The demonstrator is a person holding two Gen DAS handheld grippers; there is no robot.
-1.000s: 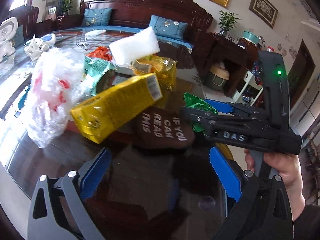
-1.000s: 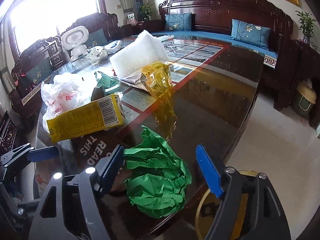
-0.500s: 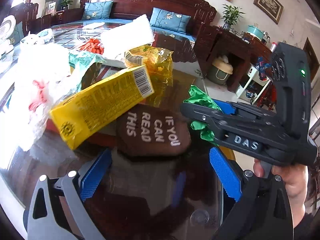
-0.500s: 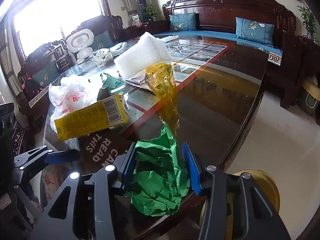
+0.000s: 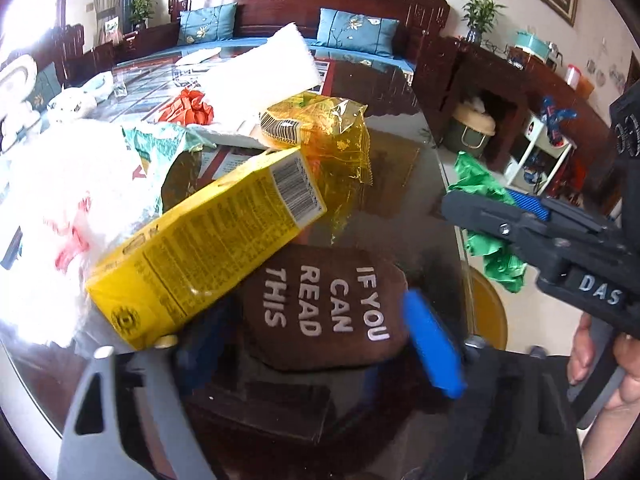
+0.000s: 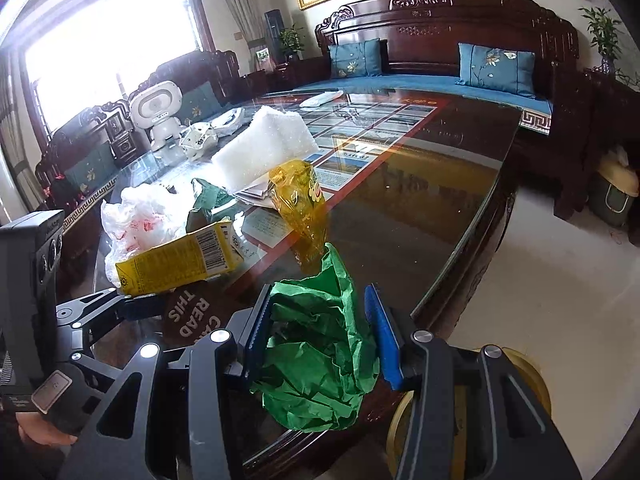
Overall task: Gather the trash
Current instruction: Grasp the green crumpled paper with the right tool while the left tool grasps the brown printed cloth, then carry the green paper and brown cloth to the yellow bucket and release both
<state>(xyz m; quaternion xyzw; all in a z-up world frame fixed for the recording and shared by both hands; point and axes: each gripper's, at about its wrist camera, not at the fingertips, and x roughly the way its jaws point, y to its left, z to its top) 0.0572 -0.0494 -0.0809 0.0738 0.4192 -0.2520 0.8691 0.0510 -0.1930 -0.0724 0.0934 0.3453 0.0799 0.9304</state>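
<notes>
And in that last second the right tool (image 6: 318, 334) clamped shut on the crumpled green paper (image 6: 316, 364) and lifted it off the tabletop (image 6: 420, 208) edge, while the left tool (image 5: 316, 344) hovered wide at the brown sock (image 5: 324, 304), likely next.

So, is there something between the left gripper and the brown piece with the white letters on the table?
Nothing visible blocks it. The left gripper is open, its blue pads on either side of the brown piece. The yellow carton overlaps only the piece's far left edge, beside the left pad.
</notes>
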